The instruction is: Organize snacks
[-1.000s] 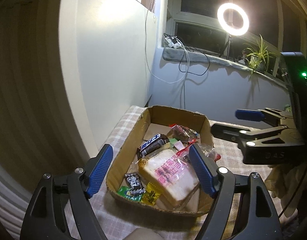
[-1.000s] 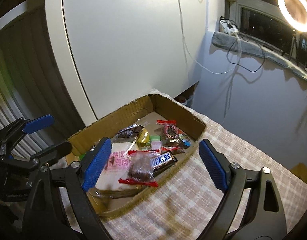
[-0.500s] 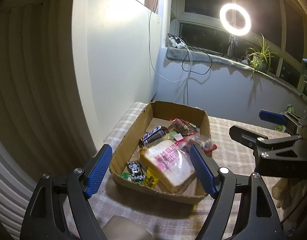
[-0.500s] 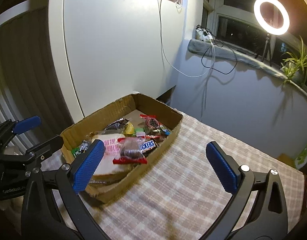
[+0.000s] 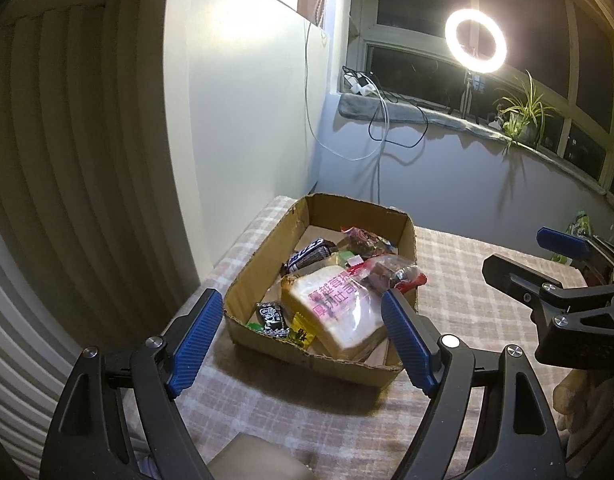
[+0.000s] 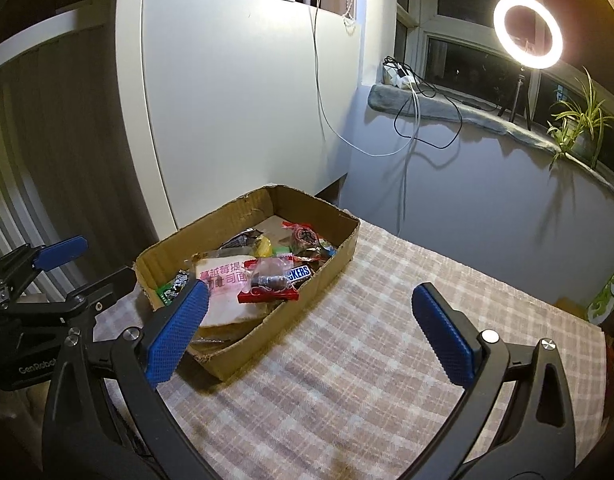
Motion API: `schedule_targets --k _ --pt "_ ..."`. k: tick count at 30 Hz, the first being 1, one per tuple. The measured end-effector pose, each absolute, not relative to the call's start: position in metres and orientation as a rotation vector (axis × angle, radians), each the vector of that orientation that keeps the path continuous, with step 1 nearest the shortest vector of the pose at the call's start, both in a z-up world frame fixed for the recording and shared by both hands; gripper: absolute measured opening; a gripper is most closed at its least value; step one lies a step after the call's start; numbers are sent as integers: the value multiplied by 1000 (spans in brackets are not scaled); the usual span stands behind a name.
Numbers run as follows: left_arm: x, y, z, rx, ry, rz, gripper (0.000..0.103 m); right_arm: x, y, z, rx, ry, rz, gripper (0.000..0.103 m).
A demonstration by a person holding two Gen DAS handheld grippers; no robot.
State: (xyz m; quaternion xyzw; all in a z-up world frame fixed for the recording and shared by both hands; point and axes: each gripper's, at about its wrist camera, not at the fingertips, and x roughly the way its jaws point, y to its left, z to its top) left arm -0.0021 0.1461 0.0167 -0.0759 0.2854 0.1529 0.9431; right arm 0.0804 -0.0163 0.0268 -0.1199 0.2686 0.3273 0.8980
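Note:
A shallow cardboard box sits on the checked tablecloth and holds several snacks: a bagged bread slice, a Snickers bar, a red-edged clear packet and small sweets. My left gripper hangs open in front of the box's near wall, with nothing between its fingers. My right gripper stands wide open over the cloth to the right of the box, also empty. Each gripper shows in the other's view, the right one and the left one.
The checked cloth right of the box is bare. A white cabinet stands behind the box. On the sill are a ring light, cables and a plant. A green package lies at the table's far right edge.
Both grippers have drawn back from the box, which now looks smaller and farther. The right gripper swung right over the cloth and its jaws stand wider. The snacks have not moved.

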Motion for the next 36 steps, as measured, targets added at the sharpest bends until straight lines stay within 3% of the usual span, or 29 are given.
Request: schedule_targets --k 36 --pt "-6 137 20 -140 578 314 82 72 -18 24 -224 572 703 103"
